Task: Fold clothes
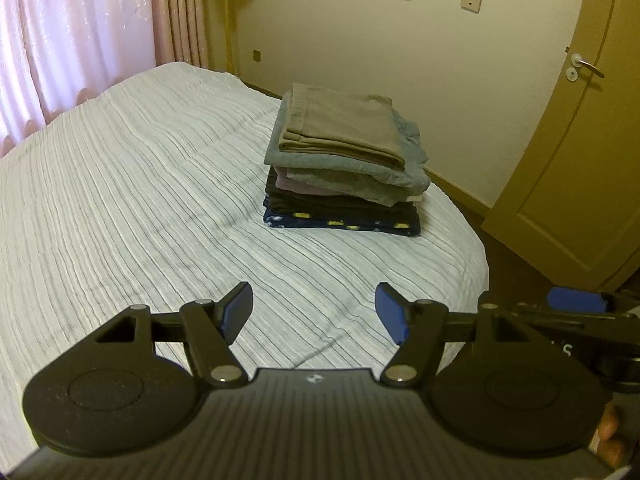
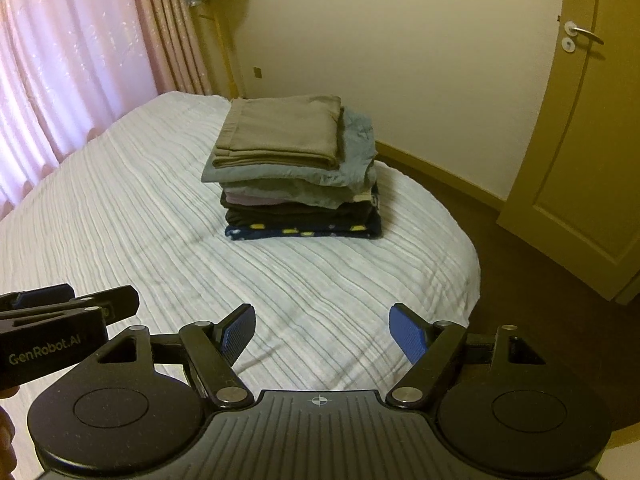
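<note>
- Fingers (image 1: pixel 238 314) of the left gripper (image 1: pixel 314 314) stand wide apart with nothing between their blue pads, held above the near part of the bed (image 1: pixel 132 200).
- Fingers (image 2: pixel 408 336) of the right gripper (image 2: pixel 322 330) are likewise spread wide and grip nothing; they too hang over the near end of the bed (image 2: pixel 120 216).
- Both grippers sit side by side, close together: the left wrist view catches the right one at its right edge, and the right wrist view catches the left one at its left edge, with "GenRobot.AI" printed on its body.
- Well ahead of both grippers, a stack of folded clothes (image 1: pixel 344 160) rests on the bed's white ribbed cover, towards the far right side near the wall.
- On top of the stack lies a tan folded garment (image 2: pixel 280 136), then a blue-grey one, a pale pink layer, dark pieces, and a navy one with yellow spots at the bottom.
- Pink curtains (image 1: pixel 76 36) hang to the left of the bed.
- To the right stands a door (image 2: pixel 588 152) with a metal lever handle.
</note>
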The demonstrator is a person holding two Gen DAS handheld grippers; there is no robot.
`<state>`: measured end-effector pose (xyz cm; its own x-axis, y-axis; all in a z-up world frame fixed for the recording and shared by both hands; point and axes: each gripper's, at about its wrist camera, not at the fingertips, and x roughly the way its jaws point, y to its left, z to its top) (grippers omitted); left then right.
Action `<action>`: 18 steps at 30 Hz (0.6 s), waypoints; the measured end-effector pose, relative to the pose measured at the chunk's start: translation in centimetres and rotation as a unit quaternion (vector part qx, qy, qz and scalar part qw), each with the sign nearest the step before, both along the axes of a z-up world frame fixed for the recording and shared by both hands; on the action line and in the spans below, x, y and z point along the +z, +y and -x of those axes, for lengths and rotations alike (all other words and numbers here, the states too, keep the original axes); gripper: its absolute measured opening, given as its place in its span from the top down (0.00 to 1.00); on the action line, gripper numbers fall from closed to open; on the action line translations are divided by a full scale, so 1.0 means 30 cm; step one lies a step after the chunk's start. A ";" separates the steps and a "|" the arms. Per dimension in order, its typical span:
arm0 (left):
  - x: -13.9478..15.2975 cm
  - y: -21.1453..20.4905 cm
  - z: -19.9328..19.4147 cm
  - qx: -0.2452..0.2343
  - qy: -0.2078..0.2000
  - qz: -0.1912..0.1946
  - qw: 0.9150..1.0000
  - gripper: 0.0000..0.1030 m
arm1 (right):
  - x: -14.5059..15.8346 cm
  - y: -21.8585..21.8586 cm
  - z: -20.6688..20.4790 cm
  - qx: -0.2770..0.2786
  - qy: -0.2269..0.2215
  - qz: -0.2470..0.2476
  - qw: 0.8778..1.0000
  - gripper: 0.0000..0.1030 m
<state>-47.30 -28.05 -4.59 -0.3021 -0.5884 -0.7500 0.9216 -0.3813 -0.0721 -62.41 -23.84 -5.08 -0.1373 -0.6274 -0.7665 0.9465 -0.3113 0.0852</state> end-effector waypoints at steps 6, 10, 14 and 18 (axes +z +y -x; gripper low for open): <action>-0.020 -0.023 0.019 0.005 0.000 -0.011 1.000 0.38 | -0.020 -0.027 0.024 0.004 -0.002 -0.012 1.000 0.25; -0.039 -0.046 0.023 0.007 -0.002 -0.019 1.000 0.38 | -0.039 -0.047 0.027 0.009 -0.005 -0.020 1.000 0.25; -0.052 -0.079 0.028 0.005 -0.004 -0.023 1.000 0.38 | -0.059 -0.076 0.028 0.009 -0.009 -0.029 0.999 0.25; -0.060 -0.120 0.032 0.001 -0.006 -0.023 1.000 0.38 | -0.067 -0.112 0.030 0.008 -0.010 -0.030 0.999 0.25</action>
